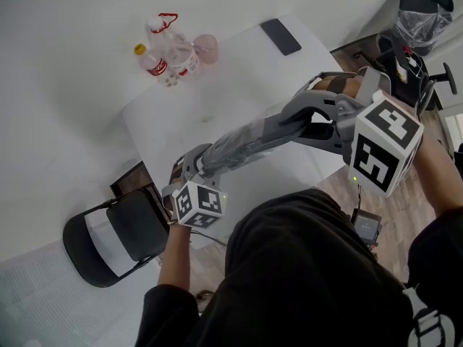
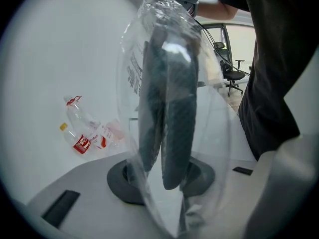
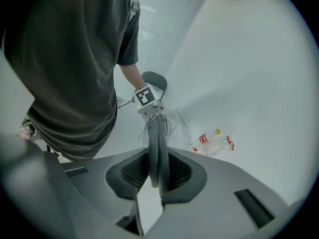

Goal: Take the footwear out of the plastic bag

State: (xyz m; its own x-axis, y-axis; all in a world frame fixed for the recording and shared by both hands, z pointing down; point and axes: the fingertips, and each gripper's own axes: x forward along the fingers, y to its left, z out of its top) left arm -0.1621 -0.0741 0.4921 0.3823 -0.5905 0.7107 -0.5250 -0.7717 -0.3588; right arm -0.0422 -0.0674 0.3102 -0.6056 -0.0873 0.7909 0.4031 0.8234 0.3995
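Note:
A pair of dark grey slippers hangs stretched between my two grippers above the white table. My right gripper is shut on one end of the pair, and the soles stand on edge between its jaws. A clear plastic bag still wraps the slippers at the other end. My left gripper is shut on that end of the bag, which runs down between its jaws. In the right gripper view the crumpled bag sits bunched near the left gripper's marker cube.
Plastic bottles and a pinkish cup stand at the table's far left corner. A black phone lies at the far edge. A black folding chair is at the lower left, and an office chair at the upper right.

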